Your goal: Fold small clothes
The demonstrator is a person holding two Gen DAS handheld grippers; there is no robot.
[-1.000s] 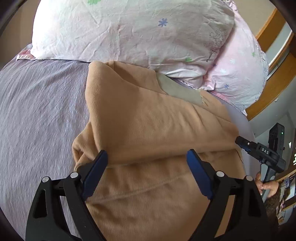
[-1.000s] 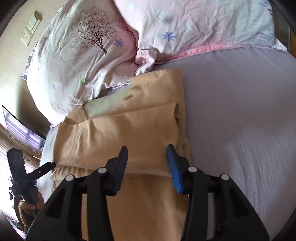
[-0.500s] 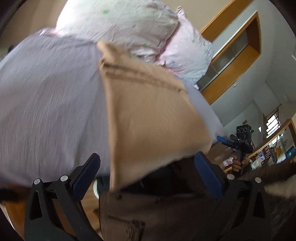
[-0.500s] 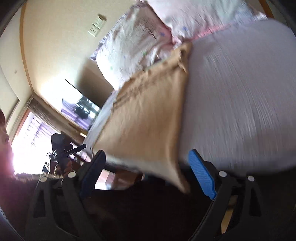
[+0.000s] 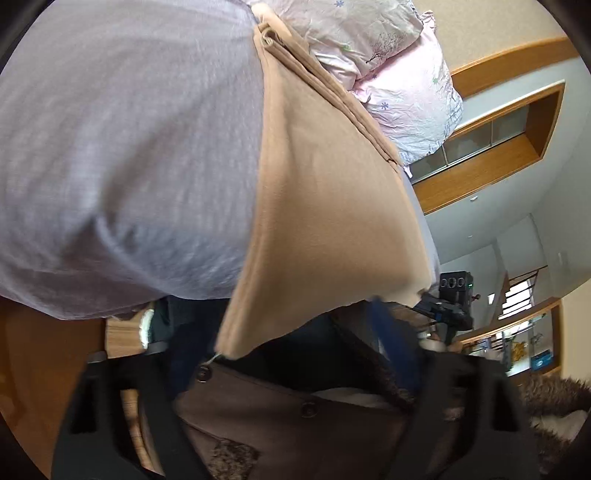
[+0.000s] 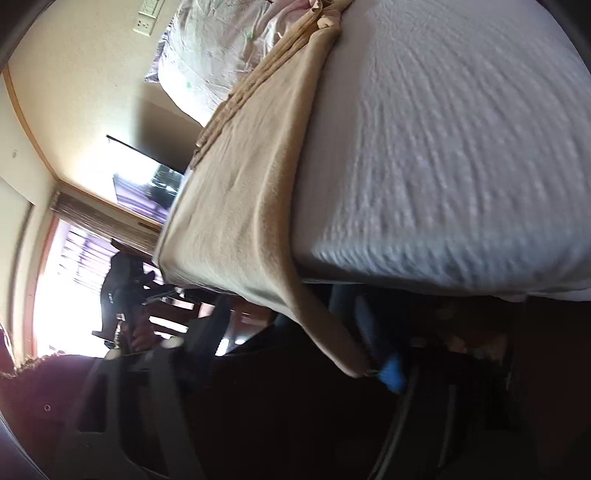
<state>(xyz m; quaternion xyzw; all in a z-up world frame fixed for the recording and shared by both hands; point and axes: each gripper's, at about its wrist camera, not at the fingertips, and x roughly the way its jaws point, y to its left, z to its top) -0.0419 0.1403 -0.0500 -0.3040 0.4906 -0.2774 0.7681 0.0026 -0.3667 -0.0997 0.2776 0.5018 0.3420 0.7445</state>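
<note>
Pillows (image 5: 388, 70) beyond garment (image 5: 325, 192)

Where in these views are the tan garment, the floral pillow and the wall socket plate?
tan garment (image 5: 325, 206): left wrist view, flat middle.
floral pillow (image 5: 413, 99): left wrist view, pink face.
wall socket plate (image 6: 144, 24): right wrist view, centre.

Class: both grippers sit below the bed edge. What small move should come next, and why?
Probably bring the left gripper and right gripper up to clamp the hanging corners of the tan garment: both stand open, and its near hem overhangs the bed.
</note>
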